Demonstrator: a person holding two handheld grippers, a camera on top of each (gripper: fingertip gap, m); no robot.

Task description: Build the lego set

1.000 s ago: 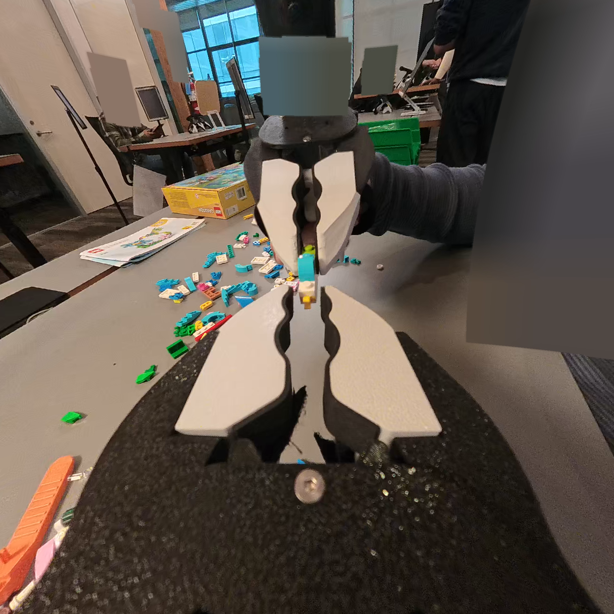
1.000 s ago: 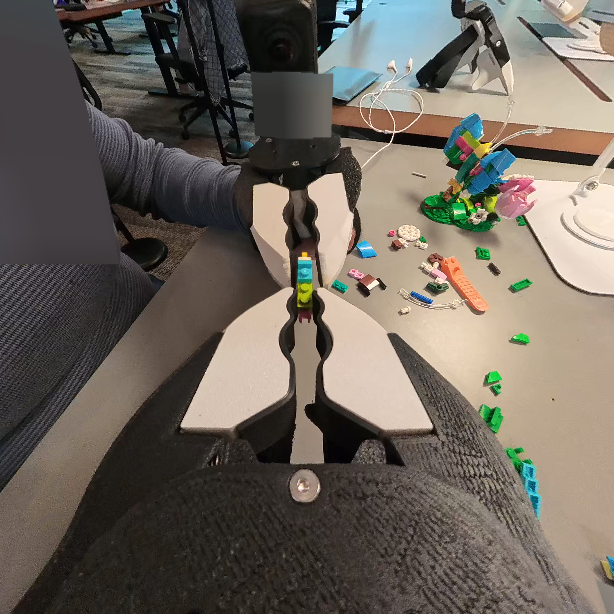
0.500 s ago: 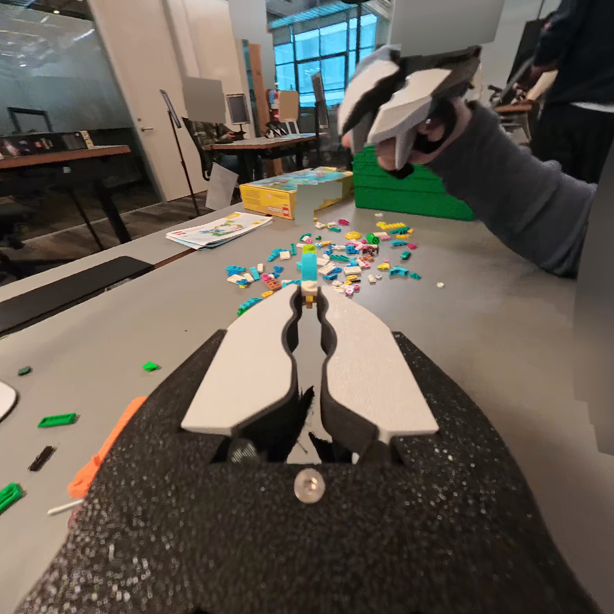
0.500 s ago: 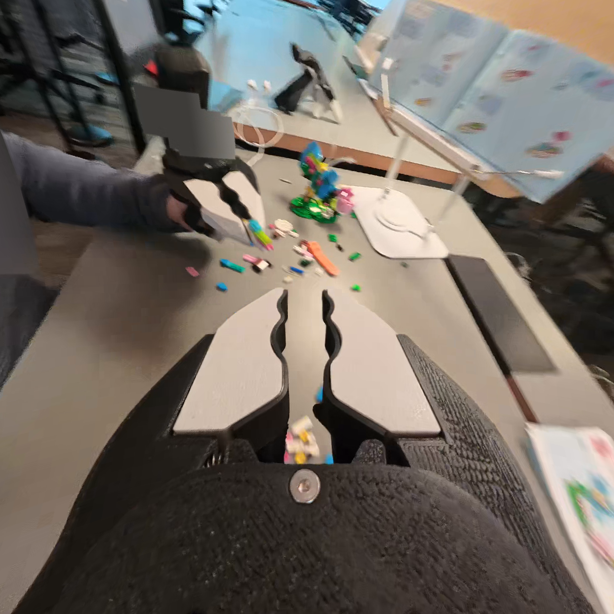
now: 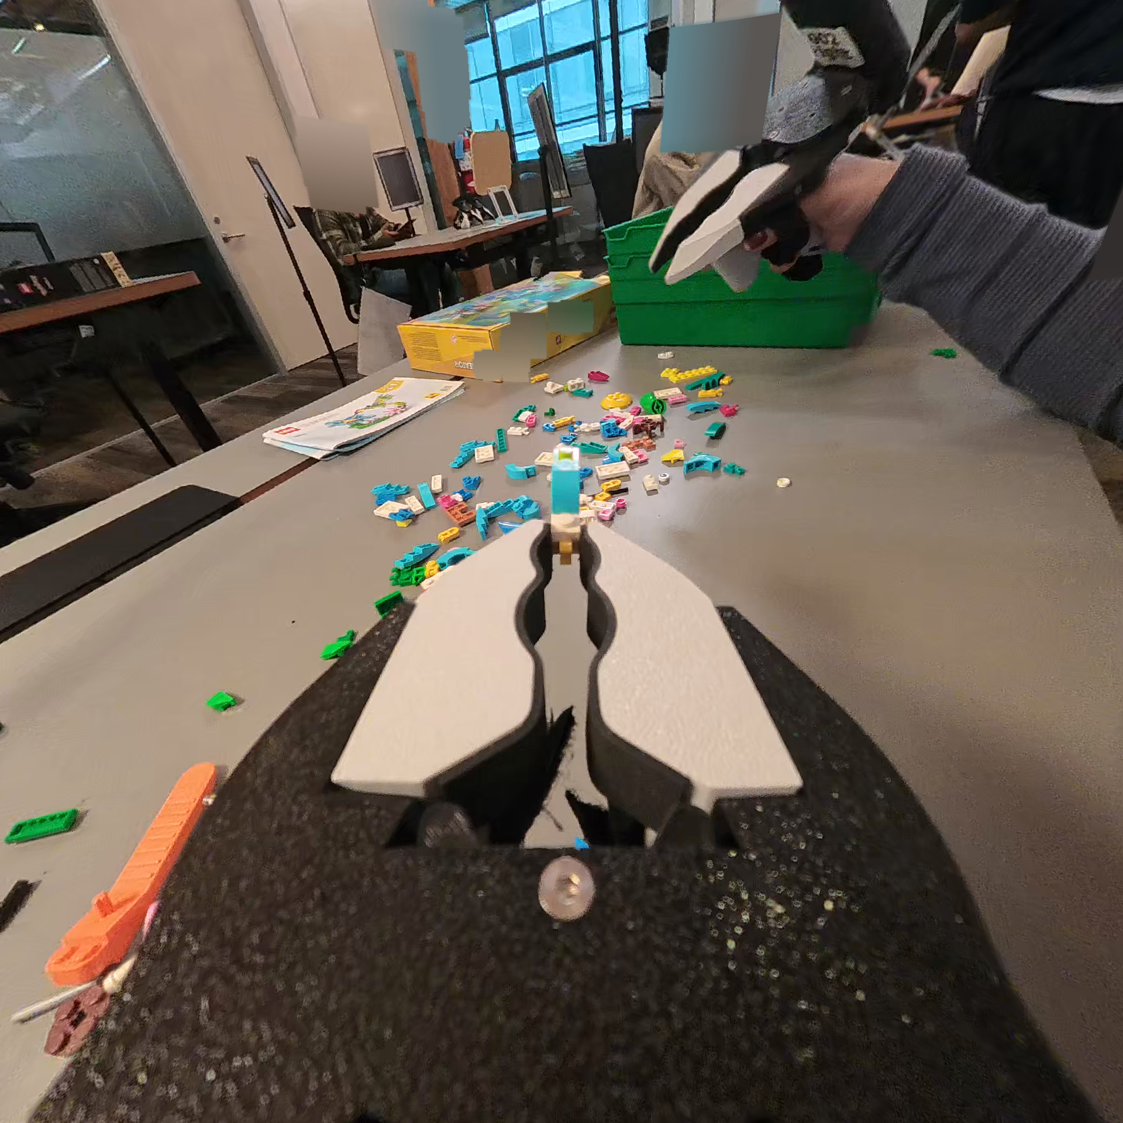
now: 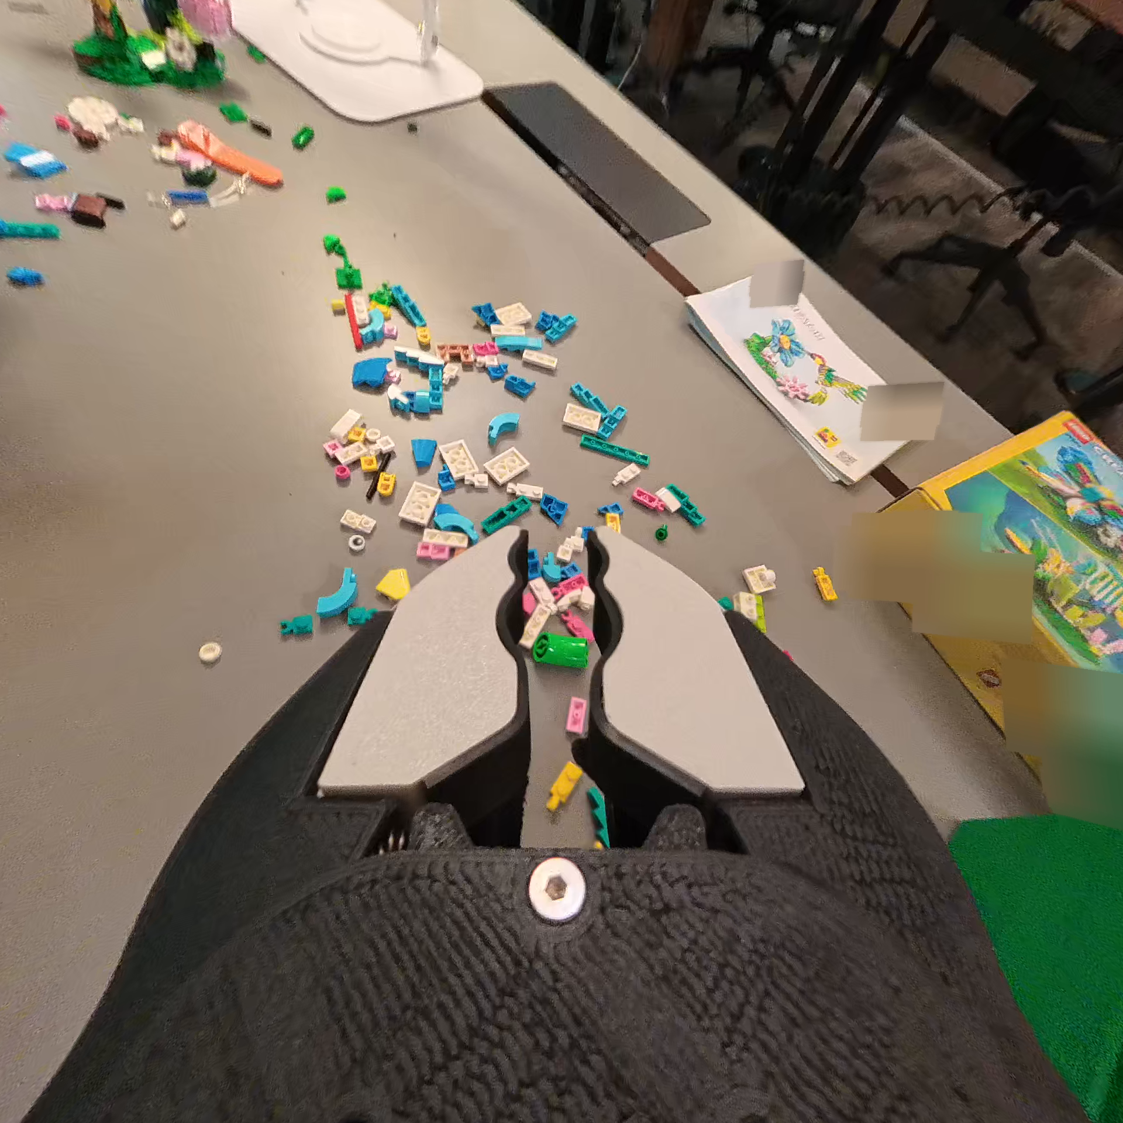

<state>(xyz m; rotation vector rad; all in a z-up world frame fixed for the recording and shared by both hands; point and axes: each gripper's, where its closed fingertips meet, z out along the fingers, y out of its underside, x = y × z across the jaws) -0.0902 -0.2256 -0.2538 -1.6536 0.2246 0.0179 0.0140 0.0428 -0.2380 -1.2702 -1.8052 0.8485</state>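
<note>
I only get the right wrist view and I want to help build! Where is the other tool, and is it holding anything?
Observer: The left tool is shut on a small stack: white at the bottom, teal above, lime on top.
Operator: Is the stack lying on the table?
Observer: No, it is held up above the loose pieces on the grey table.
Operator: What does my tool look like from there?
Observer: The right tool hangs in the air in front of stacked green bins.
</note>
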